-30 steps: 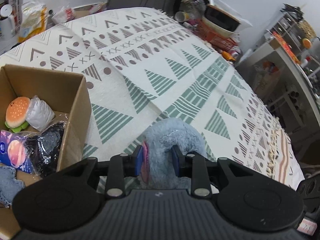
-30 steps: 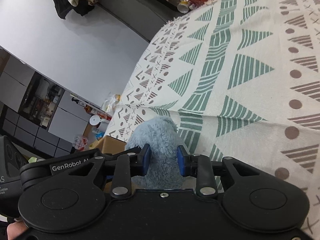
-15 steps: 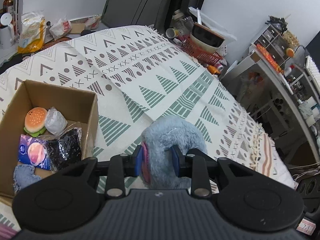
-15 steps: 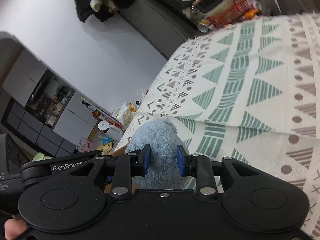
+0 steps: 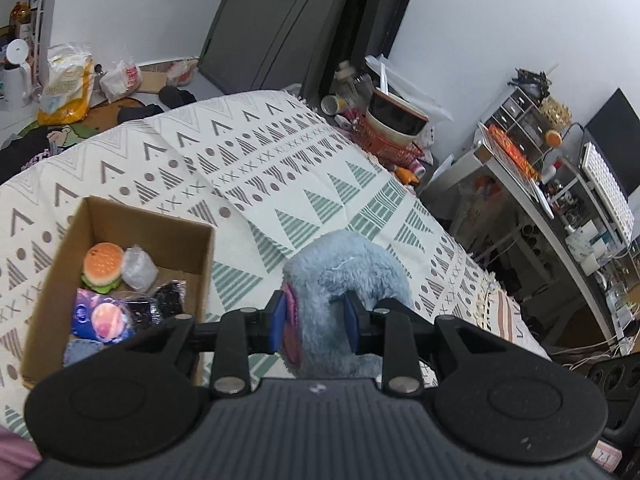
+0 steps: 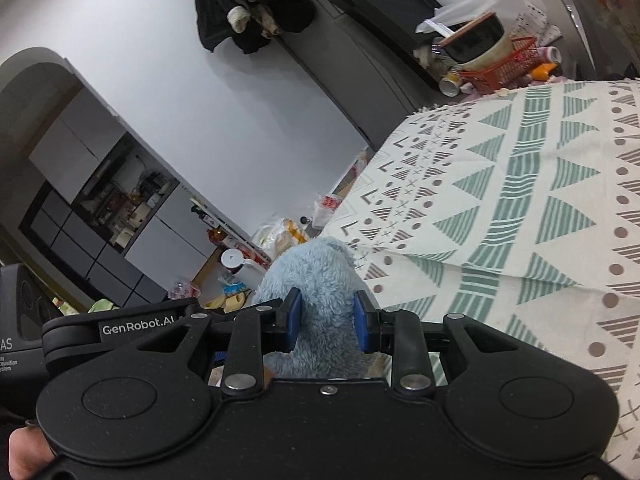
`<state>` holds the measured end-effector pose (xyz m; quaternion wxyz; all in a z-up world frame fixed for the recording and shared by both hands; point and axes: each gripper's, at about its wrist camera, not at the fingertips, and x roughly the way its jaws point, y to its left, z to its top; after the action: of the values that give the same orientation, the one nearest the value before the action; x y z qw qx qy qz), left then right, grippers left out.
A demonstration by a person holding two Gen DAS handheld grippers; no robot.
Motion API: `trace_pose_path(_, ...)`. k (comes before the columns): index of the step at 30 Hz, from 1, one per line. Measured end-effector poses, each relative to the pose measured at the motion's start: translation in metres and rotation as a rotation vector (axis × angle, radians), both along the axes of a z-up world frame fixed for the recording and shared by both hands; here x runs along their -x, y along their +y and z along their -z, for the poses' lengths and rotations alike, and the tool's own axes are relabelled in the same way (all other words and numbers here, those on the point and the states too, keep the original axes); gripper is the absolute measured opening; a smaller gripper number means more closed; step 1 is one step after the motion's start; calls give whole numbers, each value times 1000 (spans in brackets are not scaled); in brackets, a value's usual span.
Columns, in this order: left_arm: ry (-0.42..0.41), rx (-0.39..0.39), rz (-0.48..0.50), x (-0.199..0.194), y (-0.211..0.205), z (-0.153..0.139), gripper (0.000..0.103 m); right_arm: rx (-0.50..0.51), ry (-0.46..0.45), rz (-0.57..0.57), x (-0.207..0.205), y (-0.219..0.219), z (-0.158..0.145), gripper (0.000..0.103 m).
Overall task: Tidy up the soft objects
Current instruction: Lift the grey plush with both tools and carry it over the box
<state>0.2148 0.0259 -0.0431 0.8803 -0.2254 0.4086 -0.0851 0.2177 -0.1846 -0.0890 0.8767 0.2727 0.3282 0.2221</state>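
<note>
Left gripper (image 5: 315,322) clamped on fluffy blue plush toy (image 5: 348,276), held above patterned bedspread (image 5: 280,184); right gripper (image 6: 327,322) pinching same plush (image 6: 316,276) between blue pads; open cardboard box (image 5: 200,264) just left, holding burger toy (image 5: 103,266).

Box (image 5: 120,220) left of plush (image 5: 348,272) — (on blanket (image 5: 280,168))
</note>
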Motion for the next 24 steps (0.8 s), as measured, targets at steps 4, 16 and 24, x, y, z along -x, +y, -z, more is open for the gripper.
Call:
trace_pose_path(4,-2,5,-20,7,16,-4,28,-1,4,-11,3,15,-4,27)
trace_pose_path(16,23,15,-83,21,66,5,28,14,29,-68,5,62,-1,27)
trace_pose_path(24,60,27,-119,25,91,21,28,40,66,-93,5,88,11,27)
